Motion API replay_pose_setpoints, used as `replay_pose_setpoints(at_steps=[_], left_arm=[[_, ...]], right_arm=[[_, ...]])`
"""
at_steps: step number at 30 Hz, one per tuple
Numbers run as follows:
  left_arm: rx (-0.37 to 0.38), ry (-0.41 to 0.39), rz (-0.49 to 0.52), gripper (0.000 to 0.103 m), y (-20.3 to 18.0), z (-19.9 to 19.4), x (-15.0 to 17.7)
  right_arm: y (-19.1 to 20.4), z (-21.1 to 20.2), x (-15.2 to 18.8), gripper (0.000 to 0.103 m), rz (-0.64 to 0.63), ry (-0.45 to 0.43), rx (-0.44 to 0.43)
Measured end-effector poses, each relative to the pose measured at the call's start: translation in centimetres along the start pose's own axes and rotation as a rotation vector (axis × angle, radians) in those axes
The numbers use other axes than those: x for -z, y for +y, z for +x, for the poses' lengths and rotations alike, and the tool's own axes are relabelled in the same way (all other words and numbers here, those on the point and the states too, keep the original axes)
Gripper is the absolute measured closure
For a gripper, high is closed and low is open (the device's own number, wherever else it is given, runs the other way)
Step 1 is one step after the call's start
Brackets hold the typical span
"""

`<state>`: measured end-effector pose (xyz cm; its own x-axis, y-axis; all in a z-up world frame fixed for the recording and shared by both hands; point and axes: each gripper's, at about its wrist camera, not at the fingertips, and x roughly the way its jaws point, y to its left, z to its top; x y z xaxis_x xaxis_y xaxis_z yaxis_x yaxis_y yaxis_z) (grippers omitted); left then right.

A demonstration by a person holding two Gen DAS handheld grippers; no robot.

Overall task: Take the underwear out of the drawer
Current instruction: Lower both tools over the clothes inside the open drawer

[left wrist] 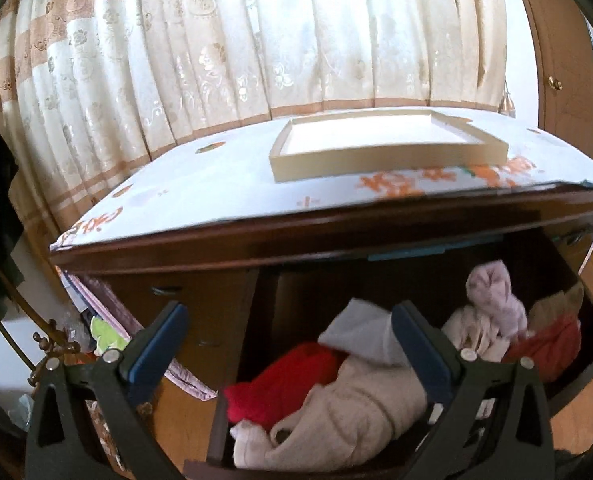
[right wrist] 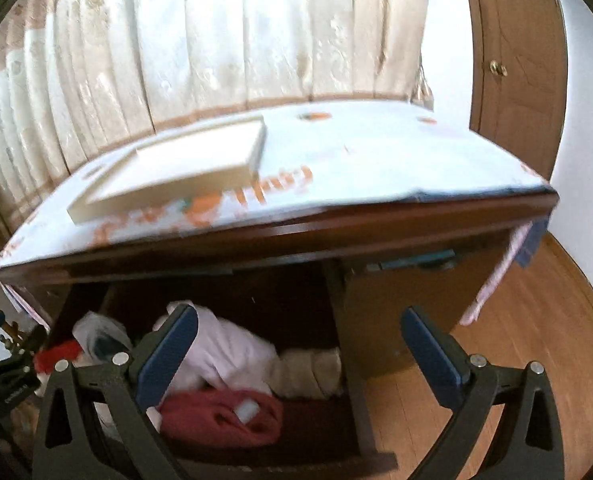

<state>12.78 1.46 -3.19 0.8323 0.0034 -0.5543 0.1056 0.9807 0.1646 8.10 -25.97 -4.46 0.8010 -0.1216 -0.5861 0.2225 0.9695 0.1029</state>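
The wooden drawer (left wrist: pixel 216 428) stands pulled open under the dresser top, full of folded and rolled underwear. In the left wrist view I see a bright red piece (left wrist: pixel 284 380), a beige piece (left wrist: pixel 360 412), a pale pink piece (left wrist: pixel 492 292) and a dark red piece (left wrist: pixel 548 344). My left gripper (left wrist: pixel 288 324) is open and empty above the drawer's left half. In the right wrist view the drawer (right wrist: pixel 360 412) holds a white-pink piece (right wrist: pixel 228 352), a dark red piece (right wrist: pixel 220 416) and a cream roll (right wrist: pixel 312 372). My right gripper (right wrist: pixel 300 332) is open and empty above the drawer's right edge.
A cream tray (left wrist: pixel 388 160) lies on the dresser's white patterned cloth (left wrist: pixel 216 184); it also shows in the right wrist view (right wrist: pixel 168 184). Curtains (left wrist: pixel 236 40) hang behind. A wooden door (right wrist: pixel 516 60) stands at right. Wood floor (right wrist: pixel 516 340) lies right of the dresser. Clutter (left wrist: pixel 104 332) sits left.
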Motion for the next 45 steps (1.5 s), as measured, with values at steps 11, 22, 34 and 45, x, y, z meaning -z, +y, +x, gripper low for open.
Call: replay_pose_setpoints(at_steps=[11,22,34,45], left_arm=[[0.054,0.029,0.018,0.000,-1.3,0.9,-1.6],[0.070,0.109,0.033,0.000,-1.8,3.8,-1.5],[0.063,0.149,0.076,0.000,-2.5,5.4,-1.5],[0.065,0.166,0.072,0.000,-2.7,5.7,-1.3]], right_arm=[[3.1,1.8,-0.1,0.001,-0.035,0.012,-0.061],[2.6,3.2,0.0,0.001,-0.069,0.025,-0.077],[3.4,5.4,0.0,0.001,-0.102,0.067,-0.084],[3.4,6.4,0.2,0.001,-0.100,0.097,-0.083]])
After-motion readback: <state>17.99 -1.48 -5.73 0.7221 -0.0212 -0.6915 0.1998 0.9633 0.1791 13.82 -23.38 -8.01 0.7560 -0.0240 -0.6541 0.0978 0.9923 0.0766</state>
